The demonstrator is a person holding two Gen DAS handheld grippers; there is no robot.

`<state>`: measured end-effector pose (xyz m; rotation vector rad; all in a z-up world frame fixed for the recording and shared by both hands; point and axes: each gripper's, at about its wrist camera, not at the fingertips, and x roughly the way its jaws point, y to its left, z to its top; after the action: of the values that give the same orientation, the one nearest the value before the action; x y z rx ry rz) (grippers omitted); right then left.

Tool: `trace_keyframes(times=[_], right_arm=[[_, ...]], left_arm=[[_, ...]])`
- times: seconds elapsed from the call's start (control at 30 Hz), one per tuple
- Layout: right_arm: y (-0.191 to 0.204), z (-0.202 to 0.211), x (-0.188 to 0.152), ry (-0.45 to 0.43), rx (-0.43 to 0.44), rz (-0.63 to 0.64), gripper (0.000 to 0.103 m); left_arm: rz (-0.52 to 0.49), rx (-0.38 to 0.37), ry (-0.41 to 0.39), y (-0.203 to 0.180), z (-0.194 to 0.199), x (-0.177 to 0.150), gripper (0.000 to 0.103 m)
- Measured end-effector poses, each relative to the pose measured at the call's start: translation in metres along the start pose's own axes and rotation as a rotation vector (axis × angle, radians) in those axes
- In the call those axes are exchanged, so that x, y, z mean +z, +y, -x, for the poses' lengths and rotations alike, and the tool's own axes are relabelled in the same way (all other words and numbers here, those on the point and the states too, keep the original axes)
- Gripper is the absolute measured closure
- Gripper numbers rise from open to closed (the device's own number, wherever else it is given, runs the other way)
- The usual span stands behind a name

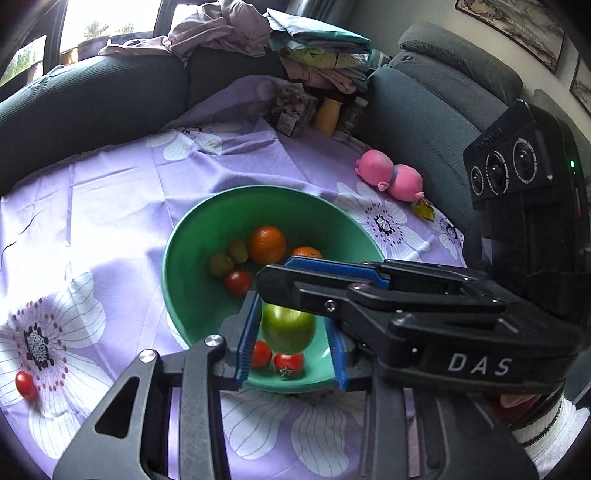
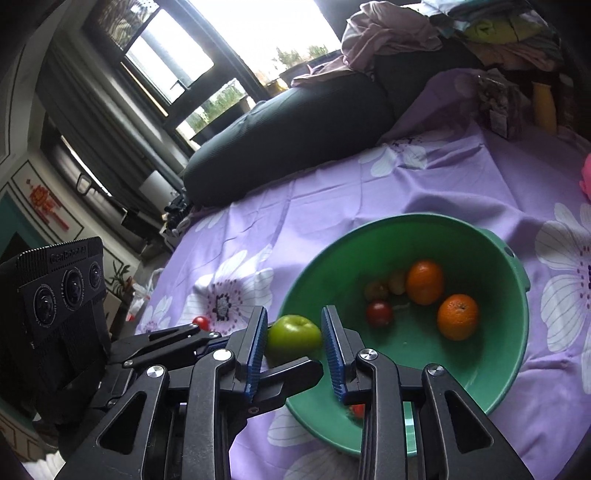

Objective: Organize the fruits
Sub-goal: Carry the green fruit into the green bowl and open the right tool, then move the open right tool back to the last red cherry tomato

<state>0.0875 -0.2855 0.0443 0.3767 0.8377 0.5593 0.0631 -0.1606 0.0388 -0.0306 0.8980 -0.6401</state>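
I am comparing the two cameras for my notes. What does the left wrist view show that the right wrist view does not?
Only the left wrist view shows the framed pictures on the wall. Only the right wrist view shows the red ornament on a wall. Both show the green bowl, the green apple, two oranges and one tomato lying on the purple cloth.

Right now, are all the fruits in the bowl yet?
Almost. Two oranges and several tomatoes already sit in the green bowl. The green apple is between the right gripper fingers above the rim. One tomato is left on the cloth.
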Motion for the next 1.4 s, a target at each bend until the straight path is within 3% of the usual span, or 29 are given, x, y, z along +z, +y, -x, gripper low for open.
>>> trace_keyframes(times=[0.23,0.4,0.47,0.57,0.77,0.93,1.03,1.13,1.2,1.4], right_arm=[[-0.021,-0.017,-0.006,0.045,-0.037,-0.043,0.075],[-0.029,-0.004,-0.006,0.009,-0.060,-0.067,0.075],[-0.032,0.002,-0.007,-0.001,-0.068,-0.083,0.074],[-0.033,0.010,-0.008,-0.013,-0.077,-0.094,0.064],[-0.024,0.023,-0.013,-0.031,-0.092,-0.093,0.051],[-0.006,0.025,-0.017,-0.025,-0.085,-0.054,0.050],[0.009,0.025,-0.020,-0.021,-0.077,-0.015,0.042],[0.024,0.024,-0.022,-0.015,-0.075,0.025,0.042],[0.034,0.022,-0.023,-0.010,-0.069,0.052,0.042],[0.065,0.013,-0.028,0.021,-0.051,0.130,0.042]], left_arm=[[-0.008,0.010,0.051,0.002,-0.019,-0.002,0.066],[-0.001,0.041,0.021,0.009,-0.006,-0.005,0.028],[-0.003,0.056,0.015,0.012,0.001,-0.007,0.027],[0.007,0.116,0.010,0.017,0.011,-0.014,0.015],[0.041,0.223,0.000,0.033,0.032,-0.033,0.013],[0.080,0.284,-0.023,0.048,0.053,-0.051,0.010],[0.105,0.315,-0.040,0.057,0.066,-0.061,0.009],[0.130,0.346,-0.059,0.064,0.078,-0.069,0.008],[0.157,0.353,-0.078,0.071,0.087,-0.075,0.001],[0.226,0.376,-0.110,0.090,0.110,-0.091,0.001]])
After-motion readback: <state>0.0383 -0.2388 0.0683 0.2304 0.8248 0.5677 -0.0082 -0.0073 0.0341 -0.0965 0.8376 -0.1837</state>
